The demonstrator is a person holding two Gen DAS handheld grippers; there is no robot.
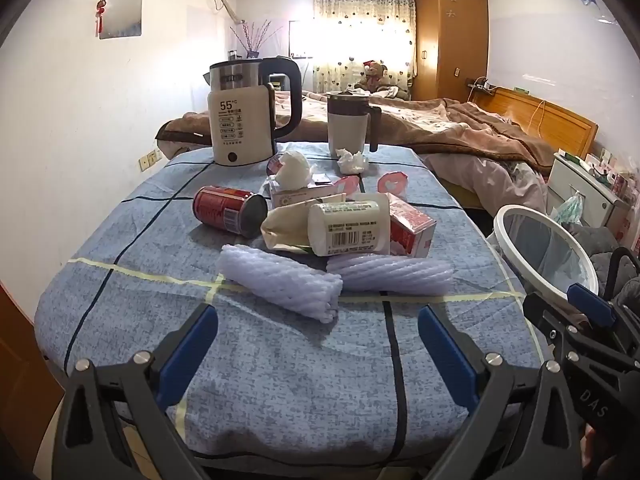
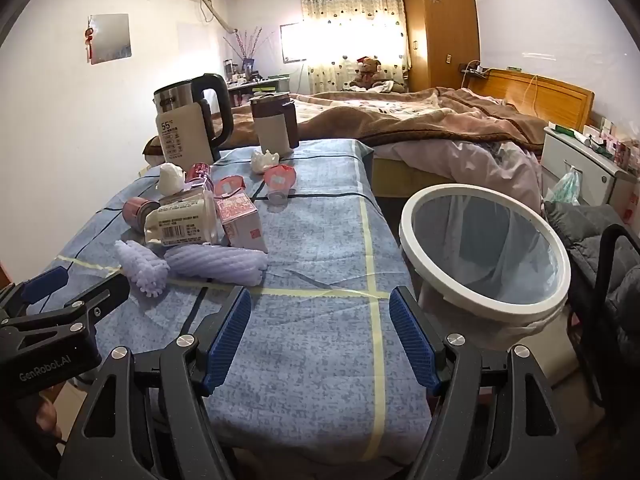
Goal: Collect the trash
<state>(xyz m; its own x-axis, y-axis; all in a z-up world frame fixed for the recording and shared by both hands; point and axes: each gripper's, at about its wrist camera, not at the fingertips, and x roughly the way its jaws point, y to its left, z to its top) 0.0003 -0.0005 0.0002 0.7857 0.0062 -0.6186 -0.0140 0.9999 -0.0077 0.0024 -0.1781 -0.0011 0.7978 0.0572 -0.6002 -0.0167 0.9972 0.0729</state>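
- While I hold both tools over the near edge of the desk, my left hand-held gripper stands wide open with nothing between its blue pads.
- My right hand-held gripper is also open and empty, and it points at the bare cloth beside the trash bin.
- The trash lies in a heap on the middle of the desk: two purple foam nets in front, and behind them a white bottle on its side.
- A red can lies to the left of the bottle, and a pink carton touches it on the right.
- Crumpled tissue lies further back, near a kettle and a mug.
- The bin stands just beside the right edge of the desk, and it has a liner inside.
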